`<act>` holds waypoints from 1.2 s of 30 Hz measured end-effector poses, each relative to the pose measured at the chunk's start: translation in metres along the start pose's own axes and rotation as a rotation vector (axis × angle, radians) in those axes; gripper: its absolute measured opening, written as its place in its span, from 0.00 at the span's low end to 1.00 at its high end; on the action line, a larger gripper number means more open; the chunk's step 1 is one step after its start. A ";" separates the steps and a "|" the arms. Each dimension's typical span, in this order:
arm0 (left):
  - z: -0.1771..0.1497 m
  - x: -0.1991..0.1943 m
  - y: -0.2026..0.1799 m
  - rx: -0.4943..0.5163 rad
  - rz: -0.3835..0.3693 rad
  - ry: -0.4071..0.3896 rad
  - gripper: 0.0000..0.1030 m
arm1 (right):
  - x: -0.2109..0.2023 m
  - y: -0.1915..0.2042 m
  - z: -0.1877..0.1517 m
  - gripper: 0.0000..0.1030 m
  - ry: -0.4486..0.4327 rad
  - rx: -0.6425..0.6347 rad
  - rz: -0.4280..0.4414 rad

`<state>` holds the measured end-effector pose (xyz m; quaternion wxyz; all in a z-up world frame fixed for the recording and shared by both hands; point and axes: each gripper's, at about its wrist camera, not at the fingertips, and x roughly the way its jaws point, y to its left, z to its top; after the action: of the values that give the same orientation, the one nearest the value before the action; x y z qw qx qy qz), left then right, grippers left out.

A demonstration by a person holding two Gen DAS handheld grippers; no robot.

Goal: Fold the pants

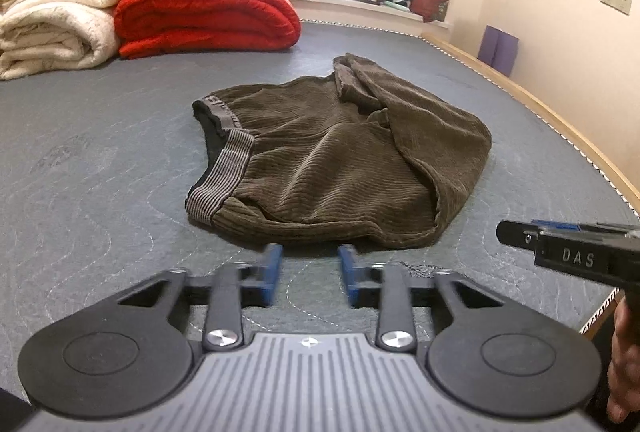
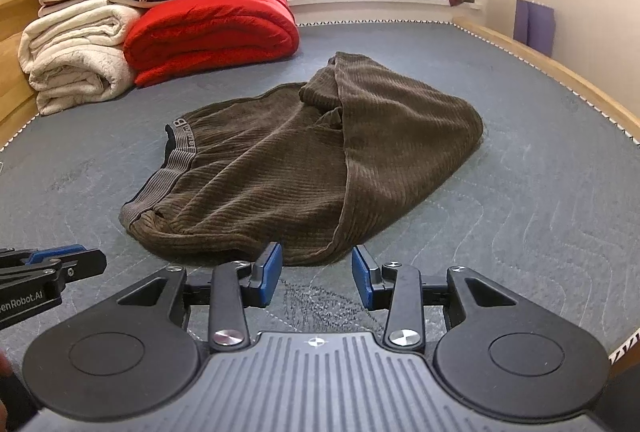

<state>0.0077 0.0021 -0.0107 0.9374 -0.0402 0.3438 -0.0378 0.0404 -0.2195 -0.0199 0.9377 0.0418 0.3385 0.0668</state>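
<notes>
Grey quilted mattress point(image 2: 540, 216) noted as work surface. Brown corduroy pants point(image 2: 304, 167) are laid near its middle, already doubled into a short bundle: legs brought over the seat, striped waistband point(image 2: 160, 179) exposed at the left end. Folding is judged largely done; a final tidy or halving may remain. Left gripper point(image 1: 310, 274) and right gripper point(image 2: 316, 274) are held just short of the pants' near edge, jaws parted, nothing gripped.

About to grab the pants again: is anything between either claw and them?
Nothing visible: only bare mattress lies between the left claw, the right claw and the brown pants.
</notes>
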 end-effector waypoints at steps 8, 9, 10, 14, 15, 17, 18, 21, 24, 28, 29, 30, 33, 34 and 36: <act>-0.001 -0.008 -0.003 0.007 0.045 -0.068 0.76 | -0.005 -0.002 0.002 0.41 -0.035 0.001 -0.013; 0.000 -0.010 -0.002 -0.003 0.044 -0.072 0.77 | -0.007 -0.003 0.004 0.41 -0.046 0.002 -0.011; 0.002 -0.013 -0.002 -0.008 0.041 -0.074 0.77 | -0.009 -0.004 0.006 0.41 -0.058 0.004 -0.007; 0.019 -0.023 0.006 0.015 0.019 -0.075 0.72 | -0.014 -0.010 0.029 0.39 -0.097 -0.001 0.029; 0.026 -0.024 0.010 0.012 -0.011 -0.065 0.44 | -0.015 -0.012 0.036 0.37 -0.112 -0.007 0.035; 0.043 -0.021 0.021 0.005 -0.052 -0.035 0.08 | -0.015 -0.016 0.055 0.27 -0.150 -0.034 0.057; 0.053 -0.019 0.026 0.007 -0.057 -0.028 0.07 | -0.013 -0.018 0.066 0.26 -0.156 -0.046 0.066; 0.092 -0.007 0.039 0.052 -0.051 -0.047 0.07 | 0.001 -0.025 0.096 0.26 -0.139 -0.058 0.085; 0.128 0.018 0.056 0.079 -0.061 -0.054 0.08 | 0.023 -0.030 0.120 0.27 -0.098 -0.069 0.119; 0.129 0.066 0.087 0.054 0.023 -0.051 0.09 | 0.059 -0.034 0.124 0.33 -0.080 -0.113 0.085; 0.125 0.084 0.093 0.041 0.077 0.039 0.09 | 0.070 -0.034 0.122 0.33 -0.049 -0.114 0.064; 0.123 0.100 0.096 0.032 0.129 0.107 0.09 | 0.081 -0.034 0.121 0.33 -0.012 -0.123 0.048; 0.123 0.132 0.103 0.038 0.190 0.208 0.12 | 0.112 -0.030 0.119 0.38 0.094 -0.177 0.007; 0.125 0.138 0.107 0.005 0.176 0.206 0.17 | 0.120 -0.029 0.118 0.43 0.109 -0.183 -0.003; 0.129 0.148 0.116 -0.047 0.152 0.200 0.49 | 0.135 -0.026 0.118 0.55 0.122 -0.198 -0.018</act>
<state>0.2084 0.1087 -0.0195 0.8973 -0.0322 0.4385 0.0377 0.2216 -0.2287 -0.0175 0.9155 -0.0582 0.3868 0.0939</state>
